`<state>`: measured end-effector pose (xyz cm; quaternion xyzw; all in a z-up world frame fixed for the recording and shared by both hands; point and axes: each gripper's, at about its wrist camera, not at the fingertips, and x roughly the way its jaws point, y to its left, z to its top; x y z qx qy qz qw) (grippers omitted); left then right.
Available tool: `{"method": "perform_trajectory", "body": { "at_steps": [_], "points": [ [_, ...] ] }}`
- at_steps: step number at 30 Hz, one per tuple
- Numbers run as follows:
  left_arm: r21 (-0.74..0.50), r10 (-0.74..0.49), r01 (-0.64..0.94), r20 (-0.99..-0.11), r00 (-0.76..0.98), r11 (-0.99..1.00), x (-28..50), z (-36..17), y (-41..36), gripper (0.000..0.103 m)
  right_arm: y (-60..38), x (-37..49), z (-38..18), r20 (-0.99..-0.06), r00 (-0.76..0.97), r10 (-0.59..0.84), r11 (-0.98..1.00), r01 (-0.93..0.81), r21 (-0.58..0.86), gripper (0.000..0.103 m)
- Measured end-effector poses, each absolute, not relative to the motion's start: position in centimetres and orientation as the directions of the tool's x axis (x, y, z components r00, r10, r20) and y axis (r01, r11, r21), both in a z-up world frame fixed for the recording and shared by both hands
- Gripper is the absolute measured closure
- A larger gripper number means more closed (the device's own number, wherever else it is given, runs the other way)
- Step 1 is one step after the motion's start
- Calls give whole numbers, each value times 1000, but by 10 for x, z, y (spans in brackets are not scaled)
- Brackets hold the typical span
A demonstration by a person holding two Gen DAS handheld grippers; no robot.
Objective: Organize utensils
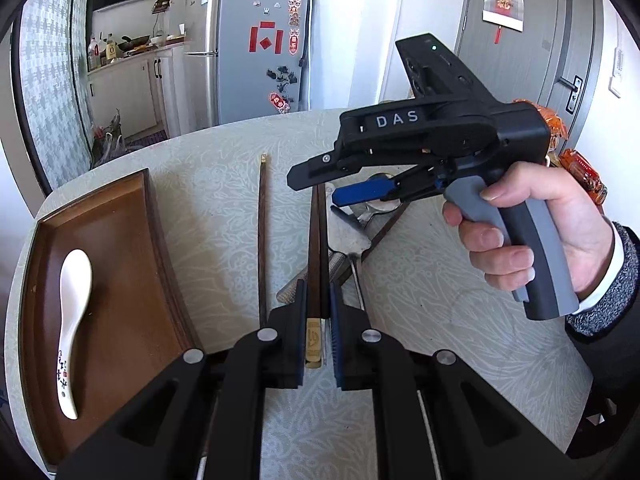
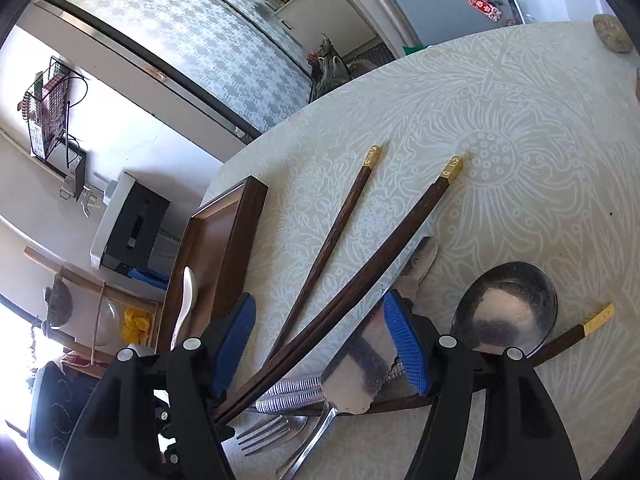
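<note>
My left gripper (image 1: 318,320) is shut on two dark chopsticks (image 1: 319,248) that lie side by side, near a gold-capped end. A third chopstick (image 1: 262,240) lies alone to their left. The brown wooden tray (image 1: 120,240) at the left holds a white ceramic spoon (image 1: 74,320). My right gripper (image 2: 322,344) hovers open over a pile: a metal spoon (image 2: 508,312), a flat metal server (image 2: 356,364), a fork (image 2: 264,436) and a chopstick (image 2: 576,332) under the spoon. The gripped chopsticks (image 2: 360,276) and the server pass between its blue pads (image 2: 408,344), untouched.
A person's hand (image 1: 540,232) holds the right gripper (image 1: 332,186) above the pile. Orange snack packets (image 1: 580,168) lie at the table's right edge and a stone-like lump (image 2: 612,34) at the far side. The tray (image 2: 224,232) sits at the round table's left rim.
</note>
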<state>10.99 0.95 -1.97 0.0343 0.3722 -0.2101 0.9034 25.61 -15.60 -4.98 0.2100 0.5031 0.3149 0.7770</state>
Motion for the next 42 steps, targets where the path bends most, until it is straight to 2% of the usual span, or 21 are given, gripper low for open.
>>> {"method": "perform_trajectory", "body": {
  "at_steps": [7,9,11,13,20,30,42],
  "points": [
    [-112,-389,429,-663,639,896,105,-14,-1,91,-160,261,-53,-628,311,713,699,-238,675,36],
    [-104,-390,437,-664,638,893,102,-14,-4,91,-160,262,-55,-636,319,702,708,-226,669,48],
    [-86,-381,441,-666,641,893,101,-15,-7,91,-163,263,-59,-639,321,699,711,-215,670,69],
    [-86,-377,438,-672,638,895,102,-18,-8,91,-167,263,-62,-642,333,690,718,-205,665,84],
    [-81,-376,443,-675,635,893,98,-21,-5,91,-164,256,-42,-615,369,696,712,-249,657,88],
    [-40,-340,425,-669,661,904,77,-15,15,91,-124,236,-11,-645,381,663,749,-350,563,89],
    [-34,-235,283,-656,717,959,70,-10,85,91,-15,242,12,-686,327,649,732,-512,449,88]
  ]
}}
